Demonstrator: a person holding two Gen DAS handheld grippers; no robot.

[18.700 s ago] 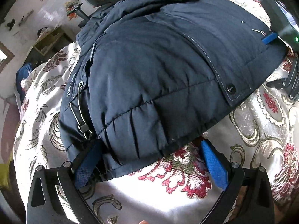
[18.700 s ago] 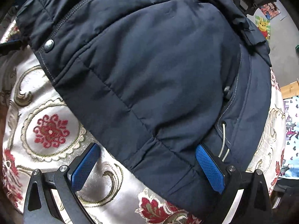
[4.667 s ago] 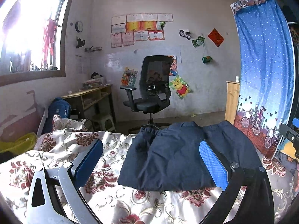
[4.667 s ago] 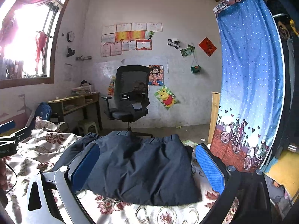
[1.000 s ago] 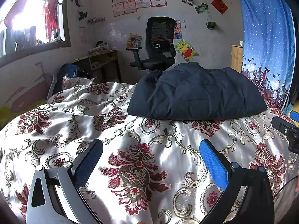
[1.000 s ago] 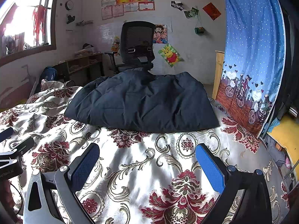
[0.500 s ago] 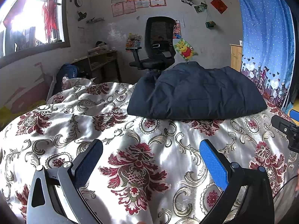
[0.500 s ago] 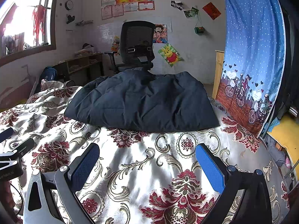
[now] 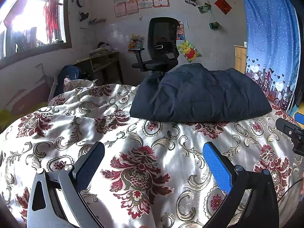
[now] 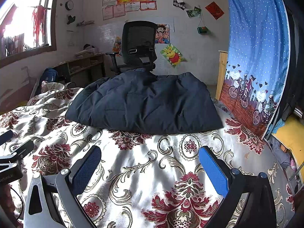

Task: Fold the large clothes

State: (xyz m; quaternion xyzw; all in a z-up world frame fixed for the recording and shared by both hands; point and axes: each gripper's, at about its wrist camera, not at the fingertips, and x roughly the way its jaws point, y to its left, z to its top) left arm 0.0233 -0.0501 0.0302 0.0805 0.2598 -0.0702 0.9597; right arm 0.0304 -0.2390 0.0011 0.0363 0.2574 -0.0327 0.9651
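Both grippers backed off folded jacket (image 9: 199, 95); jaws spread, empty.

A dark navy padded jacket (image 9: 199, 95) lies folded into a thick, puffy bundle at the far end of a bed, its smooth back panel facing up, lightly creased, the near edge straight, and one end humped higher than the other (image 10: 144, 102).

A lived-in bedroom: a floral bedspread (image 9: 144, 163) under the fingers, and ahead a desk chair (image 10: 138, 45), cartoon posters (image 10: 172, 55), a window (image 9: 36, 22) and a blue curtain (image 10: 254, 43).
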